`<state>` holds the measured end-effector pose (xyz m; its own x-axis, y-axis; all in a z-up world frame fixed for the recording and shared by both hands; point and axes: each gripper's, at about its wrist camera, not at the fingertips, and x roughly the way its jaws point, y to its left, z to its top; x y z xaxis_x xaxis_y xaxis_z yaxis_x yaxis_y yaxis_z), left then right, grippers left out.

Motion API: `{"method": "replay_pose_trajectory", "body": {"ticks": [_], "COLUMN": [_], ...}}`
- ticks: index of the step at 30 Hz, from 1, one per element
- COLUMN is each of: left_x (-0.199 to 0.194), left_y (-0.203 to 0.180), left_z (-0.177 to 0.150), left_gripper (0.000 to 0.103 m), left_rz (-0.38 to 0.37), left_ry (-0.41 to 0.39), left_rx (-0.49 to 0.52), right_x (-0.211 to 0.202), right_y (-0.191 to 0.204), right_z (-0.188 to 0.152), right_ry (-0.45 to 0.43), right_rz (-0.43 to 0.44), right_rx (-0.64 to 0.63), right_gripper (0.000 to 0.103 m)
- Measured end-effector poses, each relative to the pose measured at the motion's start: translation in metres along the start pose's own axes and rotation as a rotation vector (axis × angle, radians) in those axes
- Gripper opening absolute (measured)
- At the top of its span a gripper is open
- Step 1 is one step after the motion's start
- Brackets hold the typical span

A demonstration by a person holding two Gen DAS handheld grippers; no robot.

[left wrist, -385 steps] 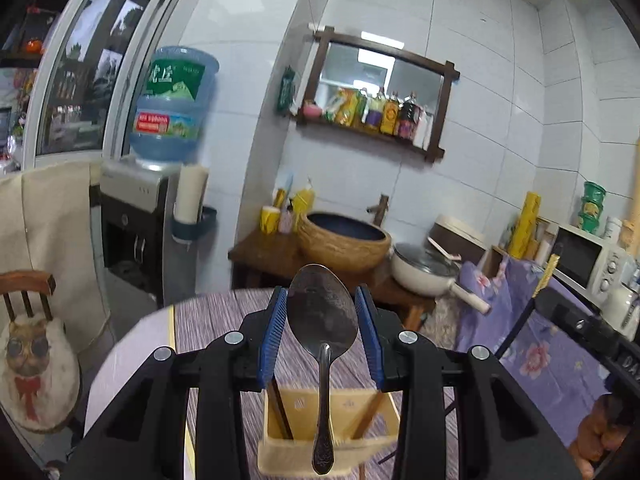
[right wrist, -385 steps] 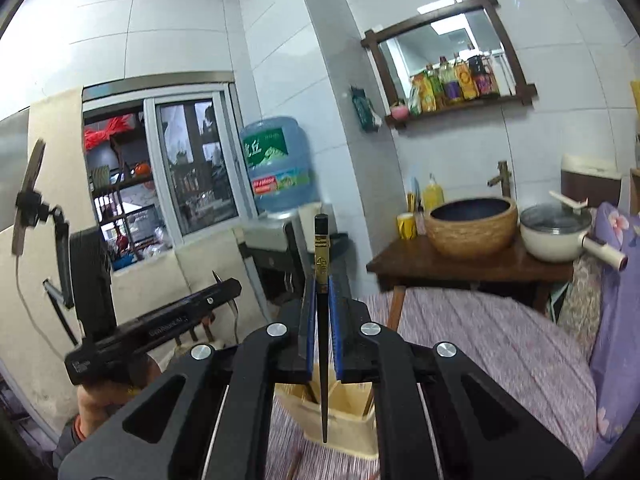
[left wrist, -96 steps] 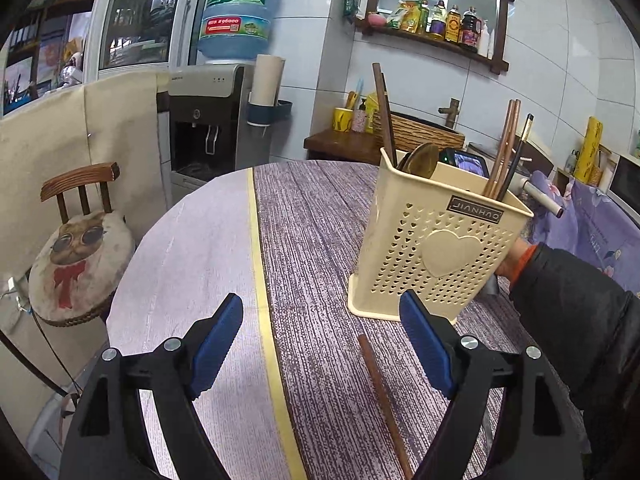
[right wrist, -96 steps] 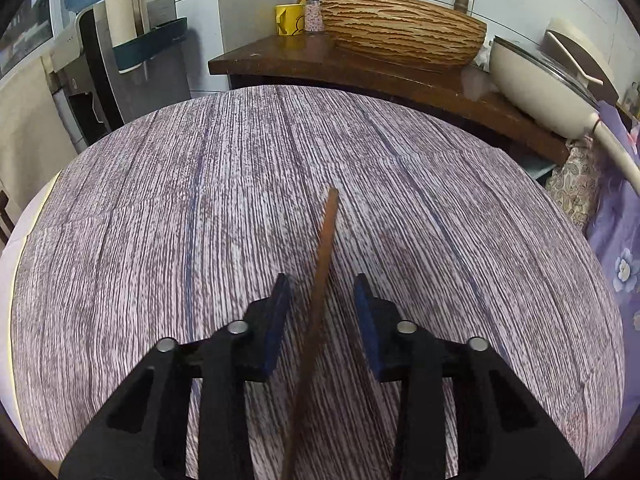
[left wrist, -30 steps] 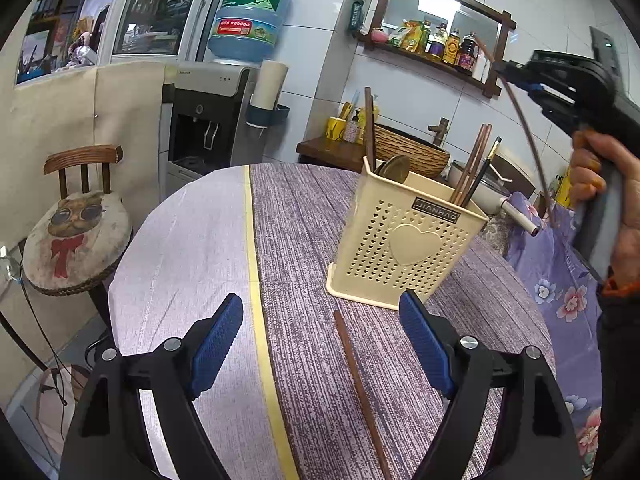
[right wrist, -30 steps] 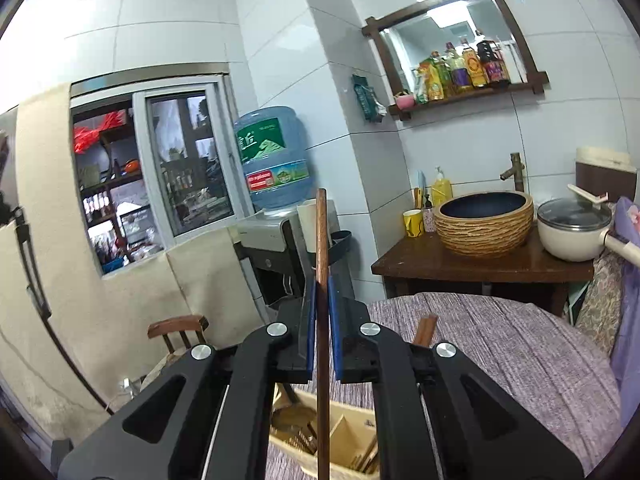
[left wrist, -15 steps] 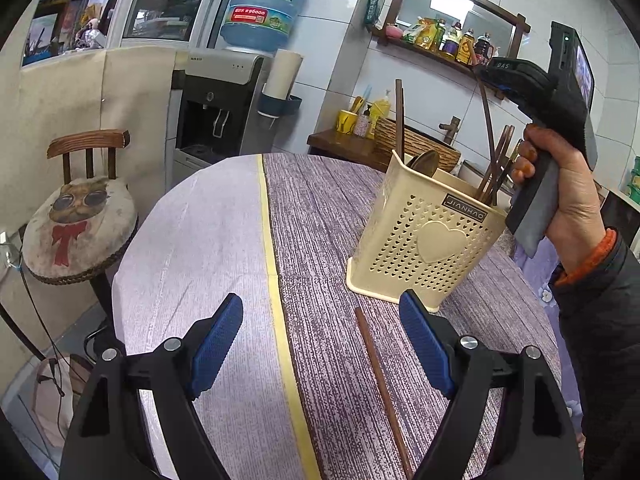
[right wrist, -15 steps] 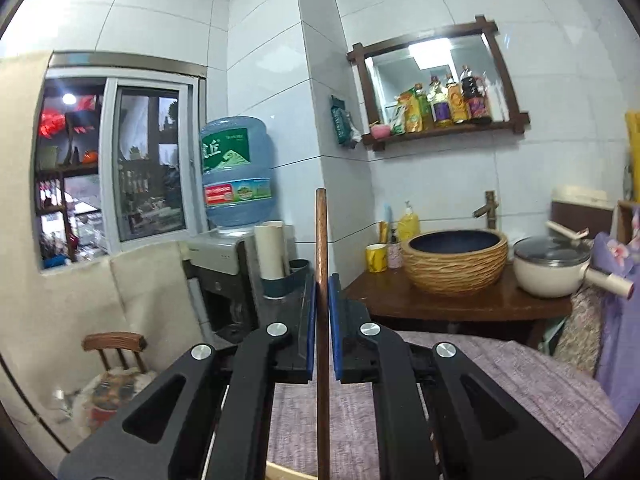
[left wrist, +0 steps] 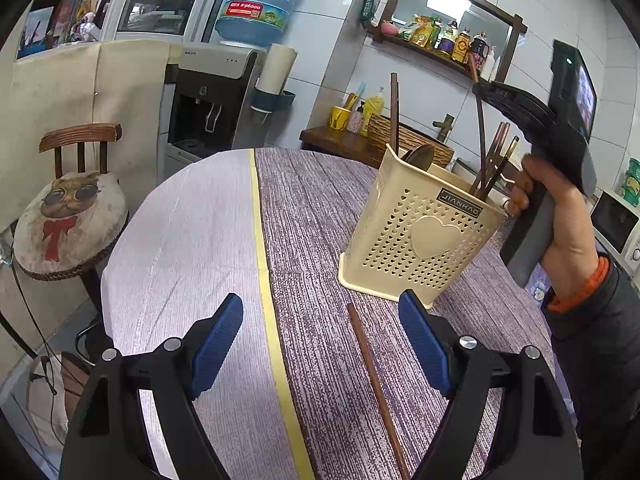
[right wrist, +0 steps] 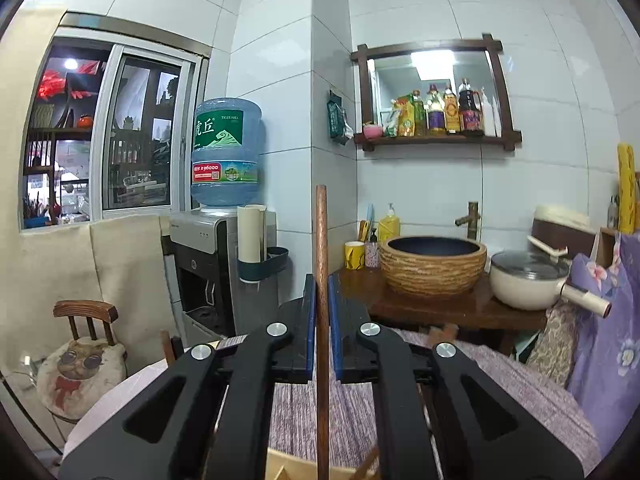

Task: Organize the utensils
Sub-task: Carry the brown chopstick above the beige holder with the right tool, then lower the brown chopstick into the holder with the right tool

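Observation:
A cream perforated utensil holder (left wrist: 420, 240) stands on the round table (left wrist: 200, 240) and holds a spoon and several chopsticks. My right gripper (right wrist: 321, 296) is shut on a brown wooden chopstick (right wrist: 321, 320) held upright; in the left wrist view the right gripper (left wrist: 480, 90) is above the holder's right side and the chopstick (left wrist: 481, 136) reaches down into the holder. My left gripper (left wrist: 320, 344) is open and empty low over the table. A second brown chopstick (left wrist: 376, 384) lies on the table between its fingers, in front of the holder.
A yellow tape line (left wrist: 266, 280) runs across the table. A chair with a cat cushion (left wrist: 68, 216) stands left. A water dispenser (left wrist: 212, 112), a side table with a woven basin (right wrist: 432, 264) and a pot (right wrist: 528, 280) stand behind.
The right gripper has lowered its chopstick toward and into the holder's right side. The left gripper stays open near the chopstick on the table.

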<state>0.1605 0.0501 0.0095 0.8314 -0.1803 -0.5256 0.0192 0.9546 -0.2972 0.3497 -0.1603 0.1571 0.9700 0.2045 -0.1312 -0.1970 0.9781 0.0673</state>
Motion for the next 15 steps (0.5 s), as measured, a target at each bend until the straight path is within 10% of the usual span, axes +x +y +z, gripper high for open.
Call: {"method": "replay_pose_trajectory", "body": {"ticks": [15], "left_x": [0.001], "left_y": [-0.018], "left_z": [-0.005], "left_gripper": [0.078], "left_rz": [-0.018], "left_ry": [0.014], "left_rx": [0.044], "right_x": [-0.064], "right_y": [-0.027], "right_z": [-0.053], "right_ry": [0.126], "right_rz": [0.093], "right_rx": [0.025], "right_gripper": [0.015]}}
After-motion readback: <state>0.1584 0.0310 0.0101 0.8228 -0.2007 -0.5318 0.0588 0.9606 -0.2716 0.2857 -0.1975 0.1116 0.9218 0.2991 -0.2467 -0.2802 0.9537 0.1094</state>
